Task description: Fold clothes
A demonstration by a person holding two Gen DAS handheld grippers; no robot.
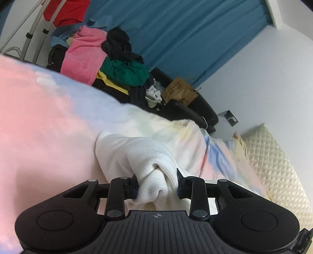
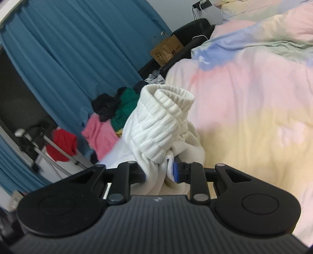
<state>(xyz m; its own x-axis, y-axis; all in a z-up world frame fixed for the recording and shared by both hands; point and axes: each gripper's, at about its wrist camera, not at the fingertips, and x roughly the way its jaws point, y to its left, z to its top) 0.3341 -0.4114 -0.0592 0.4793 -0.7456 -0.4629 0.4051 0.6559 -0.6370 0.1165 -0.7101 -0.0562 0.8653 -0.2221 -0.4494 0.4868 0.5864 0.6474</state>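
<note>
I've got both claws clamped on the white garment [image 1: 137, 156]: left gripper [image 1: 157, 188], right gripper [image 2: 160, 172], above the duvet [image 2: 244, 101].

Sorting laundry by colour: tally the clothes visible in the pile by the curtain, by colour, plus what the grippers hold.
Pink fleece garment: 1
Black crumpled garment: 1
Green crumpled garment: 1
Red garment on the rack: 1
White ribbed knit garment, clamped by left gripper and right gripper: 1
Total: 5
</note>
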